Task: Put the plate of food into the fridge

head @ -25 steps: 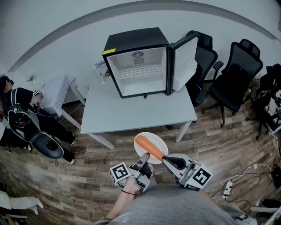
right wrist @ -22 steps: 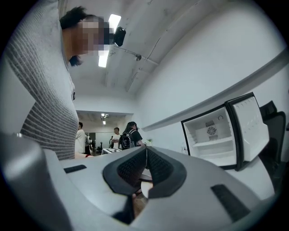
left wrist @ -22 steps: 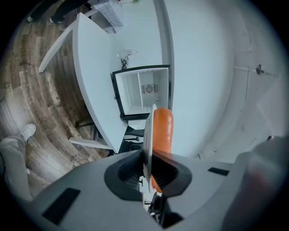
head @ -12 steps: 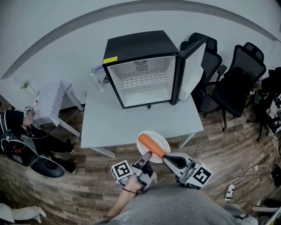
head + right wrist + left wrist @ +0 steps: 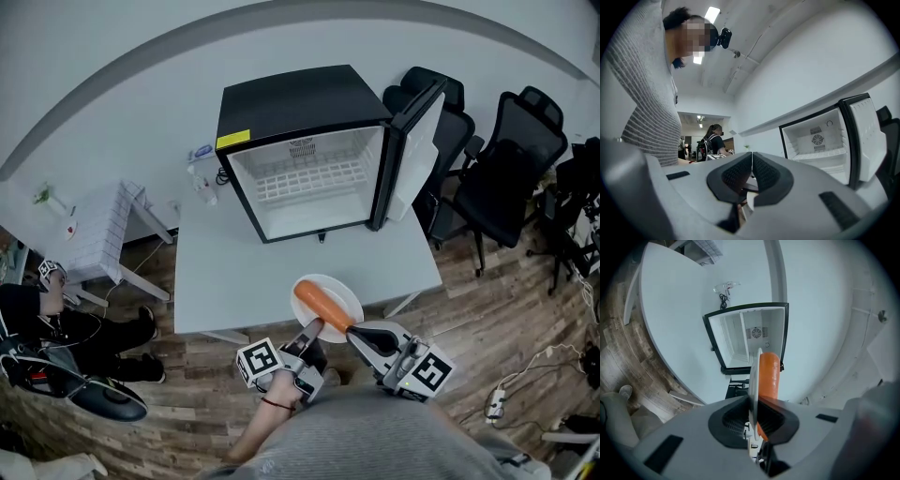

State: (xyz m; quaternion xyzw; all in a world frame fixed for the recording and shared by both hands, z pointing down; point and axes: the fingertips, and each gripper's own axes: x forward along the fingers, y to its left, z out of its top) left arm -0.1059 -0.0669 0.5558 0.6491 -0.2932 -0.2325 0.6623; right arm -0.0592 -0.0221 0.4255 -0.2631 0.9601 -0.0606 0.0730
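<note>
My left hand (image 5: 298, 373) holds the left gripper (image 5: 314, 330) level, rolled on its side, jaws clamped on the near rim of the plate (image 5: 343, 289). The right gripper (image 5: 354, 335) points alongside, jaws together, its tip beside that rim. I see the plate, bearing orange food (image 5: 322, 305), over the table's (image 5: 272, 272) near edge, and beyond it the fridge (image 5: 291, 98) with its door (image 5: 419, 150) open.

Left gripper (image 5: 314, 329) at six o'clock, aimed two o'clock, clamped on the plate (image 5: 348, 298) rim; right gripper (image 5: 355, 334) beside it, aimed ten o'clock, jaws together
</note>
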